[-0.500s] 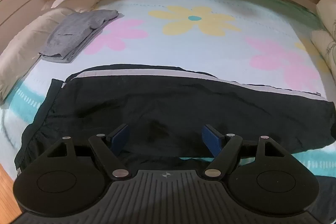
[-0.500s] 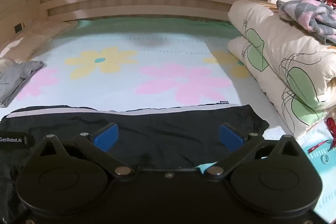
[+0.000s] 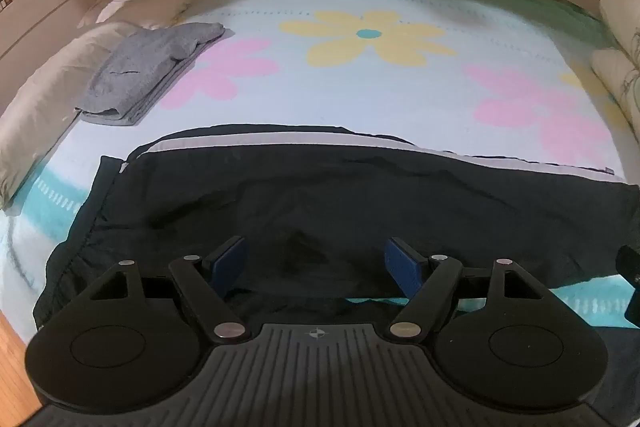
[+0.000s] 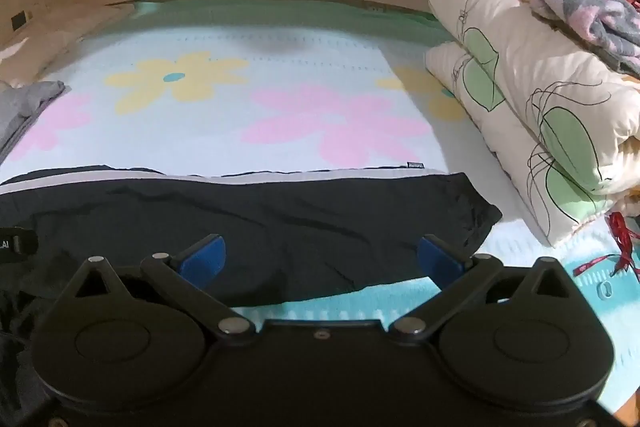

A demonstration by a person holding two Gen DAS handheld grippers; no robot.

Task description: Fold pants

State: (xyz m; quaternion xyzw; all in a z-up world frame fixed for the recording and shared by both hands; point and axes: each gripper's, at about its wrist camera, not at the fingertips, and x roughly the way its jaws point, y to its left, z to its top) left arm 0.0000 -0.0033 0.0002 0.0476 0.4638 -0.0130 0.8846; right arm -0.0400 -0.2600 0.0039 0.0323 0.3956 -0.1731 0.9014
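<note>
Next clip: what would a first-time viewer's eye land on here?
The black pants with a pale side stripe, laid lengthwise across the near edge of the flowered bedsheet. Both claws, left claw and right claw, hover open over them. Folded grey pants sit far left by the pillows; a rolled floral quilt lies on the right.

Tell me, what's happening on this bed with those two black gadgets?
A person is holding a two-fingered left gripper and right gripper, about to fold the black pants spread flat across the flowered sheet. Both sets of jaws stand open above the near edge of the pants, gripping nothing. A folded grey garment lies by the pillows, and a rolled quilt sits to the right.
</note>
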